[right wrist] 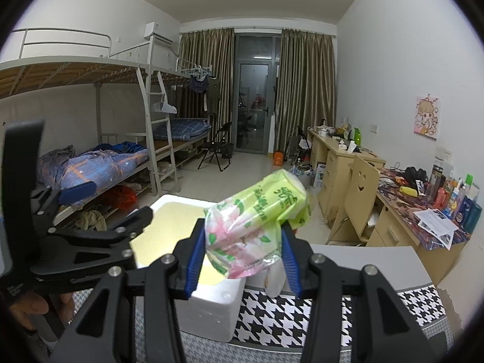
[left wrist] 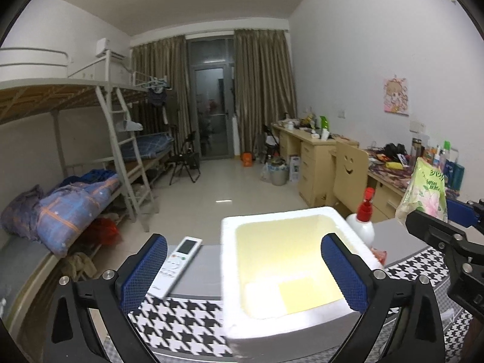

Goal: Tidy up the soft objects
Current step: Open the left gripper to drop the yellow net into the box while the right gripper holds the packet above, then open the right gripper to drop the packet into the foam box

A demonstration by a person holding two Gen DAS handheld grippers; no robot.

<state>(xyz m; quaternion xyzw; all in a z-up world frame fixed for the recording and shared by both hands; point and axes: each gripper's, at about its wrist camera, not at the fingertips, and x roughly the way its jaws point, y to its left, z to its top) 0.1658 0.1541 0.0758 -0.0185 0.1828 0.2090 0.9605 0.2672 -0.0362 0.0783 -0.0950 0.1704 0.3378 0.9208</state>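
Left wrist view: the left gripper (left wrist: 242,272) is being held with its jaws spread wide and nothing between the pads, straddling the near part of the white foam box (left wrist: 332,213). 2 flat pale items are lying on the box floor; what they are cannot be told. A remote control (left wrist: 178,264) is lying just left of the box, and a spray bottle (left wrist: 363,220) is standing against its far right corner. The green tissue pack (left wrist: 423,190) is being carried right of the box.

Right wrist view: the right gripper (right wrist: 242,254) is being kept clamped on the tissue pack (right wrist: 260,220), its pads pressing the crumpled lower end. The pack is being held above the box's right rim (right wrist: 211,287).

Judgement: the placing step is in hand. The next move calls for shifting the pack leftward over the box opening, lowering it, then releasing. The right rim and the bottle are the edges to be cleared; room inside the box is being narrowed by the left gripper.
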